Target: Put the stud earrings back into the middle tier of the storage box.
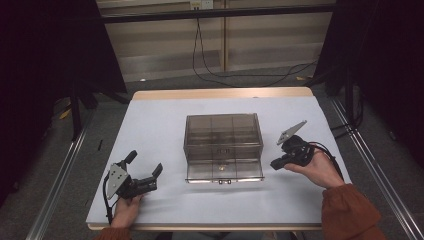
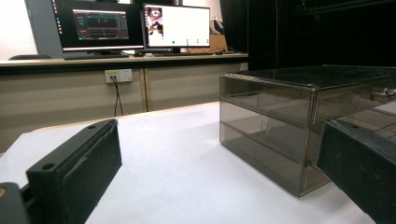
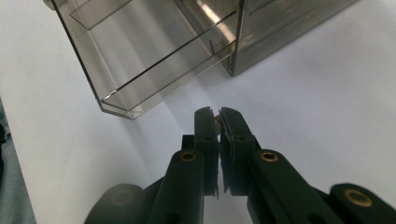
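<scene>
While the smoky plastic drawer box [image 1: 223, 145] sits mid-table on the white sheet [image 1: 155, 125], the high view shows its bottom drawer [image 1: 224, 172] pulled out toward the person. The left gripper [image 1: 145, 172] rests well to the box's left with its jaws spread wide and nothing between them. The right gripper [image 1: 276, 163] hangs just beside the drawer's right front corner, apart from it.

From the left gripper view, the box [image 2: 299, 121] stands ahead and to the right, and the two black pads [image 2: 88, 163] sit far apart over bare table, touching nothing.

Looking along the right gripper [image 3: 218, 116], its jaws are pressed together, and a tiny pale speck shows at the tips; whether that is a held object I cannot tell. The open drawer [image 3: 154, 51] lies just beyond the tips and looks empty.

The step in hand seems to be working that drawer with the right gripper. To do it well, approach the front panel squarely, keep the tips low and level with the drawer, and move along its slide so the light box neither twists nor skids; the left gripper could steady the box.
</scene>
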`<state>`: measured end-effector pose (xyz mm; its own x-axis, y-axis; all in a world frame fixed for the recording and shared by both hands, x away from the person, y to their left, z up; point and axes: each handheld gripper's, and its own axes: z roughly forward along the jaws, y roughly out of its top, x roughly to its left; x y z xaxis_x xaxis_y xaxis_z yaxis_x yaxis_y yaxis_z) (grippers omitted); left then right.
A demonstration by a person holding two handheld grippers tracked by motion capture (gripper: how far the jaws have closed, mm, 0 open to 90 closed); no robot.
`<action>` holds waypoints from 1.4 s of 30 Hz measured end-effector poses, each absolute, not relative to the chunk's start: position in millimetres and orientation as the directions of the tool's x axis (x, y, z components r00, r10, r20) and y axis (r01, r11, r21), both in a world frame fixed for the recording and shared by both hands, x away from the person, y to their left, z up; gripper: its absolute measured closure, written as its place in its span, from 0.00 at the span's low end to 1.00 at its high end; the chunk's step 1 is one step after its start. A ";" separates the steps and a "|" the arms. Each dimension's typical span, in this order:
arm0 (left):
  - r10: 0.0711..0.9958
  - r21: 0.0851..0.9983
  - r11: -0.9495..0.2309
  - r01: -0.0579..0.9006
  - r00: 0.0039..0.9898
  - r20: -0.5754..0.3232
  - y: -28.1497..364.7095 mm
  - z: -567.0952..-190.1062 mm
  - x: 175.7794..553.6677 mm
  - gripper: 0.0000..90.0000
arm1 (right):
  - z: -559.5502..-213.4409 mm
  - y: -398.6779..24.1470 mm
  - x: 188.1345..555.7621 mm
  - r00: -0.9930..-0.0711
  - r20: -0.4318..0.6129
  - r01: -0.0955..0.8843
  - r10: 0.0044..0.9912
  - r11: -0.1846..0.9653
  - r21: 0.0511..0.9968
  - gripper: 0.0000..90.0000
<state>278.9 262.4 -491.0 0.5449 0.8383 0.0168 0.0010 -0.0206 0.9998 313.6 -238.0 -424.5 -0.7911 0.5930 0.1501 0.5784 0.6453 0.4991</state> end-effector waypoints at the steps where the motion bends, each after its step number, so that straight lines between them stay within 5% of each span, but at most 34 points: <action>1: 0.838 1.000 -0.021 0.000 0.545 0.017 262.3 -491.0 278.9 0.00 | -424.5 -238.0 313.6 -0.791 0.150 0.578 0.593 0.645 0.499 0.96; 23: 0.839 1.000 -0.022 0.000 0.544 0.018 262.2 -491.0 278.9 0.00 | -391.6 -243.9 298.7 -0.837 0.140 0.455 0.530 0.528 0.717 0.96; 42: 0.838 1.000 -0.020 0.001 0.545 0.017 262.3 -491.0 279.0 0.00 | -377.9 -202.0 309.6 -0.885 0.113 0.381 0.451 0.564 0.733 0.96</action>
<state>279.0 262.3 -491.0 0.5447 0.8385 0.0168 0.0006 -0.0204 0.9998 309.6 -202.0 -377.9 -0.8853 0.4510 0.1134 0.3810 0.5638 0.7328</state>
